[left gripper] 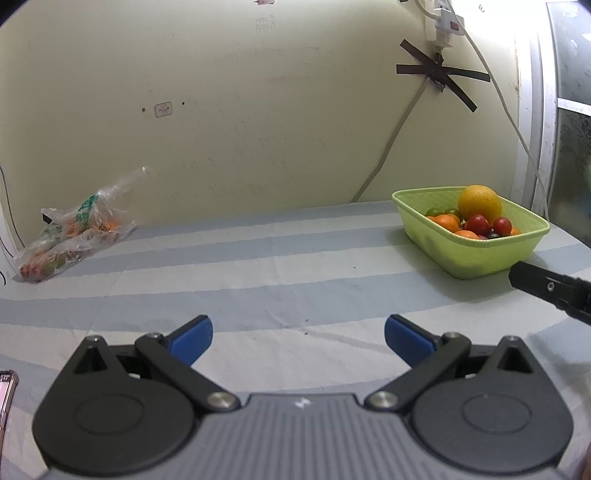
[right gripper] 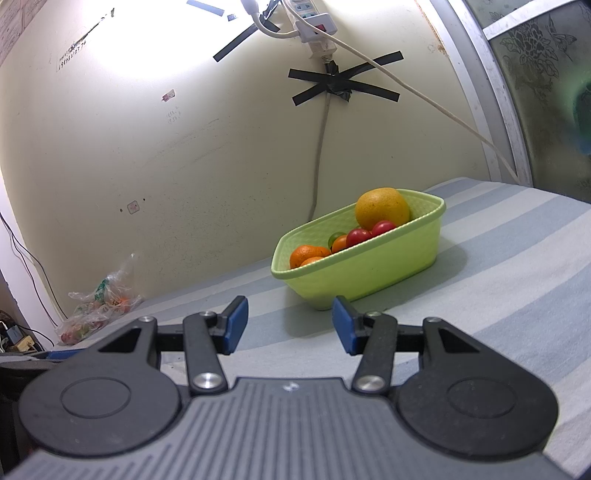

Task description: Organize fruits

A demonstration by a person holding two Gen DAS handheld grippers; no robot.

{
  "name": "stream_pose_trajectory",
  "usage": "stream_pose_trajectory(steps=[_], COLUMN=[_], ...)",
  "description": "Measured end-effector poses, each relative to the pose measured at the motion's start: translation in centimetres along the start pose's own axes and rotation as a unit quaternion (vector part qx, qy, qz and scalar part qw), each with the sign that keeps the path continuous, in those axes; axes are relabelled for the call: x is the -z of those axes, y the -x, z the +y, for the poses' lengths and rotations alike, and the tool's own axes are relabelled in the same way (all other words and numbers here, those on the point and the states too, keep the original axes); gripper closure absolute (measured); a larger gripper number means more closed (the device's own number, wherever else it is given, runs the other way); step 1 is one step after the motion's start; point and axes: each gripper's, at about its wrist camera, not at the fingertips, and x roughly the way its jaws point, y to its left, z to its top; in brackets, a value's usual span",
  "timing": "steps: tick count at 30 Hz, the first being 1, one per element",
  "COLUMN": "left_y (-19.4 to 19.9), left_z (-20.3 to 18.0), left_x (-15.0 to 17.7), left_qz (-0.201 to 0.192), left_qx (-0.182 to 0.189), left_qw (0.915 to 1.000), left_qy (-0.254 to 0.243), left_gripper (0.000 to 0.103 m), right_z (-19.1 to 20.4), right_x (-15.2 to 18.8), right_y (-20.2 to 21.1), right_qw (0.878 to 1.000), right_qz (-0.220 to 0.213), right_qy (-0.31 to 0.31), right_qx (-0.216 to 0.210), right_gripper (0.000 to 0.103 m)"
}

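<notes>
Pale yellow wall behind, marked with black tape crosses and a white power strip (right gripper: 314,26) with trailing cables. The surface is a table covered in a blue-and-white striped cloth (left gripper: 258,266).

Task status, as judged from the views: well advanced but not finished. A light green plastic basket (left gripper: 480,254) is seen at far right of the cloth, already loaded. Inside it are noted 1 large yellow-orange citrus fruit (right gripper: 382,208) on top, at least 2 small red tomato-like fruits (right gripper: 358,236), several small orange mandarins (right gripper: 306,254) and something green, only partly visible. At far left, against the wall, a crumpled clear plastic bag (left gripper: 77,232) is seen, with orange, red and green produce inside; how many pieces cannot be told. The bag and basket are well apart. The bagged fruit appears to be what is left to be moved.

Pose:
- The left gripper (left gripper: 298,339) is held low over the near middle of the cloth, angled gently downward. Its blue-padded tongs are spread wide apart, with nothing between them.
- The right gripper (right gripper: 290,325) is pointed toward the basket, tilted slightly downward, stopping just short of the basket's near wall. Its tongs are set partly apart, empty, touching nothing.
- From the left wrist view, 1 black finger of the right gripper is seen at the right edge, near the basket.

A phone-like object (left gripper: 5,398) is partly visible at the near left edge.
</notes>
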Motion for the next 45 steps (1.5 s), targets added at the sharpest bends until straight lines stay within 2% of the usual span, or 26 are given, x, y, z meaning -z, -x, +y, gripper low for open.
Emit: stream_pose_trajectory(steps=[38, 45], left_y=[-0.6, -1.1], left_z=[-0.3, -0.4], left_x=[0.2, 0.4], left_qz=[0.019, 0.033], left_qx=[0.002, -0.001], left_qw=[0.9997, 0.9993], left_qy=[-0.011, -0.015], left_gripper=[0.000, 0.000], right_z=[-0.1, 0.0], right_x=[-0.1, -0.1], right_y=[0.0, -0.1], right_qw=[1.000, 1.000], right_qz=[0.000, 0.001], right_qy=[-0.001, 0.000], right_qx=[0.000, 0.000], right_gripper=[0.050, 0.050])
